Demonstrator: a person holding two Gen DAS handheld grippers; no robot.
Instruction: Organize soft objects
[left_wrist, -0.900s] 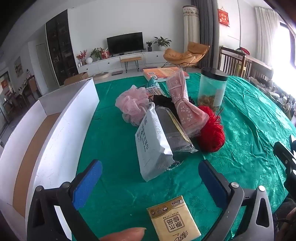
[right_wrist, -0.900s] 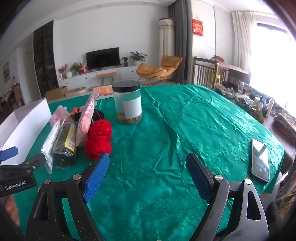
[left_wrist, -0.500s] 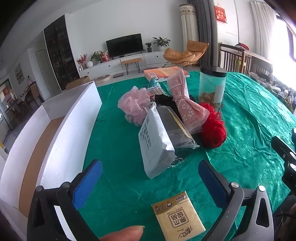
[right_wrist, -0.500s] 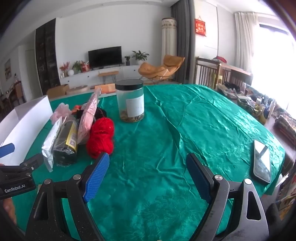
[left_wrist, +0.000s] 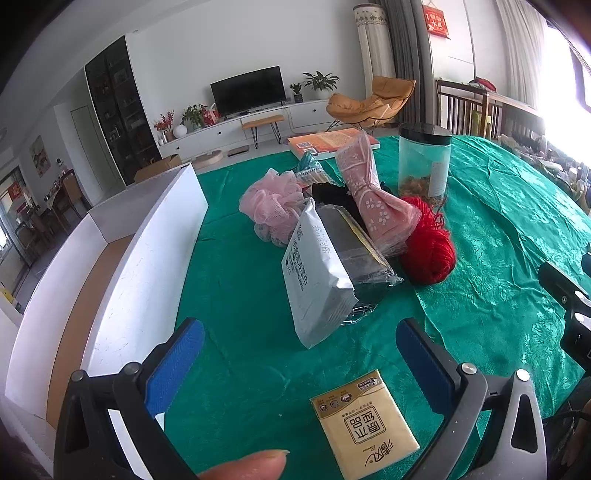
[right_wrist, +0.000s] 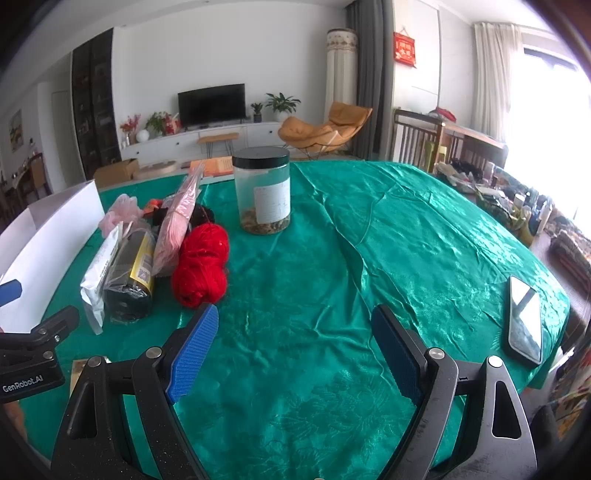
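A heap of soft things lies mid-table: a pink mesh puff (left_wrist: 271, 203), a pink wrapped cloth (left_wrist: 373, 199), a red yarn ball (left_wrist: 430, 243) (right_wrist: 202, 264), a white pouch (left_wrist: 316, 277) (right_wrist: 99, 275) and a dark wrapped pack (left_wrist: 354, 251) (right_wrist: 133, 275). A yellow tissue pack (left_wrist: 364, 424) lies close in front of my left gripper (left_wrist: 295, 360), which is open and empty. My right gripper (right_wrist: 291, 349) is open too, over bare green cloth to the right of the heap. A white open box (left_wrist: 147, 251) (right_wrist: 48, 236) stands at the left.
A clear jar with a black lid (right_wrist: 263, 192) (left_wrist: 424, 162) stands behind the yarn. An orange book (left_wrist: 328, 142) lies at the far edge. A phone (right_wrist: 523, 317) rests near the right table edge. A person's fingertip (left_wrist: 245, 467) shows at the bottom.
Both views have moved slightly closer to the heap; the tissue pack sits a little higher in the left view. Both grippers stay open.
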